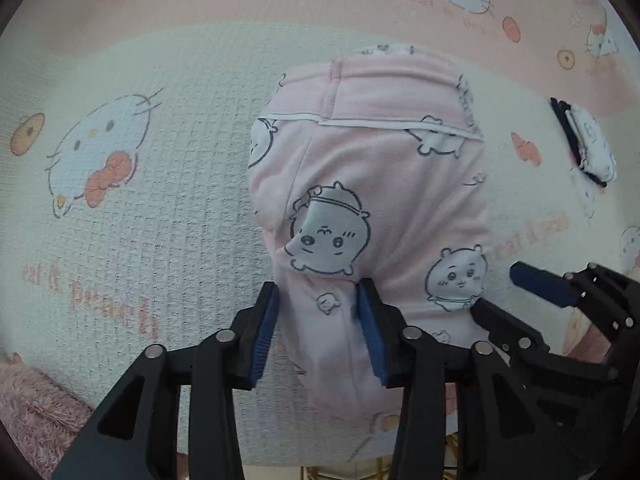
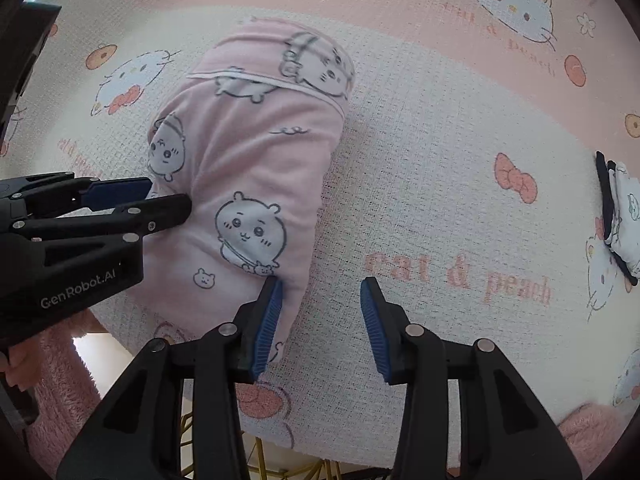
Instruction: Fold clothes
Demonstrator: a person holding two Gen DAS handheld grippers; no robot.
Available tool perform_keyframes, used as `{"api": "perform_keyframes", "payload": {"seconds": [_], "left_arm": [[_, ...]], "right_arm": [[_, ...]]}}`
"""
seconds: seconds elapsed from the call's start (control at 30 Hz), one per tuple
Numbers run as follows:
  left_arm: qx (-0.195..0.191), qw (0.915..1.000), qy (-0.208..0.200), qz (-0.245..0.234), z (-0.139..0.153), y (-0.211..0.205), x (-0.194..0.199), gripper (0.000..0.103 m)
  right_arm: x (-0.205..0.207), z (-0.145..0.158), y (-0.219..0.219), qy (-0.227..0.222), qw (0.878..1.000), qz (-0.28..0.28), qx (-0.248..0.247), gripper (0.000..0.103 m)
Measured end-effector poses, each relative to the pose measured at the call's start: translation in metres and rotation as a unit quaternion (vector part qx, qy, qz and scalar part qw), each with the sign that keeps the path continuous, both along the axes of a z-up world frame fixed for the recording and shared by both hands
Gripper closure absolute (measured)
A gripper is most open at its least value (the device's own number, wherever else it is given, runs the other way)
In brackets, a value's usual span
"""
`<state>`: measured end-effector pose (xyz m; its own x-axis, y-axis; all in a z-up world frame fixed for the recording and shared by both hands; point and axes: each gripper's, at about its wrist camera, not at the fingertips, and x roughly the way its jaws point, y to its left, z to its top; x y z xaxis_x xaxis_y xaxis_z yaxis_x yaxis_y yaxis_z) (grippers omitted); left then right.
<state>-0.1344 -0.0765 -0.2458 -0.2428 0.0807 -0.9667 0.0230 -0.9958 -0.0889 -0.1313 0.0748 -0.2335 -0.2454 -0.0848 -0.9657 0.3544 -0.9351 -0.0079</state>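
Straddling the near end of the folded pink garment [image 1: 360, 200], the left gripper [image 1: 318, 320] stands with jaws wide, cloth between the pads but not pinched, apparently a release after the fold. Alongside, the right gripper [image 2: 322, 320] is likewise parted; one pad [image 2: 268, 320] brushes the bundle's right edge, the other over bare tablecloth [image 2: 440, 208], holding nothing. Beyond, the garment lies as a compact bundle near the table's middle. Farther right, a small folded item [image 2: 620, 216] rests well apart, probably set aside already.

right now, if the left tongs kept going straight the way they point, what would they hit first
Probably the folded pink cartoon-print garment: the left tongs already straddle its near end, jaws apart, with the patterned tablecloth beneath. Depth is unclear.
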Motion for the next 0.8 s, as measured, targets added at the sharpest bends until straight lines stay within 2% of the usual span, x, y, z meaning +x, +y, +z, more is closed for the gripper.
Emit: {"api": "perform_keyframes", "payload": {"seconds": [0.03,0.1,0.13,0.17,0.3,0.37,0.47,0.53,0.57,0.67,0.73,0.8], "left_arm": [[-0.005,1.0000,-0.003,0.001,0.002,-0.003,-0.001,0.043],[-0.006,1.0000,-0.005,0.002,0.007,-0.008,-0.003,0.043],[0.001,1.0000,0.003,0.009,0.012,-0.013,-0.003,0.043],[0.012,0.9996,0.016,0.020,0.020,-0.019,-0.003,0.043],[0.070,0.9944,0.074,0.029,0.045,-0.033,-0.011,0.043],[0.094,0.9914,0.091,0.004,0.045,-0.026,-0.023,0.044],[0.086,0.9938,0.068,-0.013,0.021,-0.016,-0.046,0.045],[0.073,0.9966,0.036,-0.009,0.000,-0.021,-0.051,0.046],[0.068,0.9969,0.037,-0.014,-0.005,-0.022,-0.050,0.045],[0.040,0.9966,0.043,-0.058,-0.001,-0.016,-0.049,0.044],[0.048,0.9970,0.041,-0.044,0.004,-0.028,-0.050,0.044],[0.067,0.9959,0.059,-0.016,0.015,-0.043,-0.048,0.044]], "right_arm": [[0.000,-0.001,0.003,0.005,1.000,0.001,0.005,0.042],[-0.003,0.001,0.016,0.002,1.000,-0.007,0.003,0.041],[-0.005,0.004,0.024,0.003,1.000,-0.021,-0.005,0.051],[-0.007,0.008,0.033,0.004,0.999,-0.034,-0.014,0.057],[-0.017,0.024,0.065,0.009,0.995,-0.084,-0.054,0.057],[-0.025,0.040,0.055,0.030,0.992,-0.066,-0.104,0.057],[-0.040,0.048,0.025,0.057,0.988,-0.024,-0.144,0.057],[-0.054,0.034,0.012,0.048,0.990,-0.018,-0.128,0.057],[-0.062,0.025,0.007,0.042,0.992,-0.019,-0.116,0.057],[-0.079,-0.002,0.020,0.005,0.992,-0.050,-0.117,0.056],[-0.079,0.001,0.042,-0.005,0.983,-0.087,-0.160,0.056],[-0.073,0.017,0.057,0.020,0.981,-0.106,-0.162,0.056]]}}
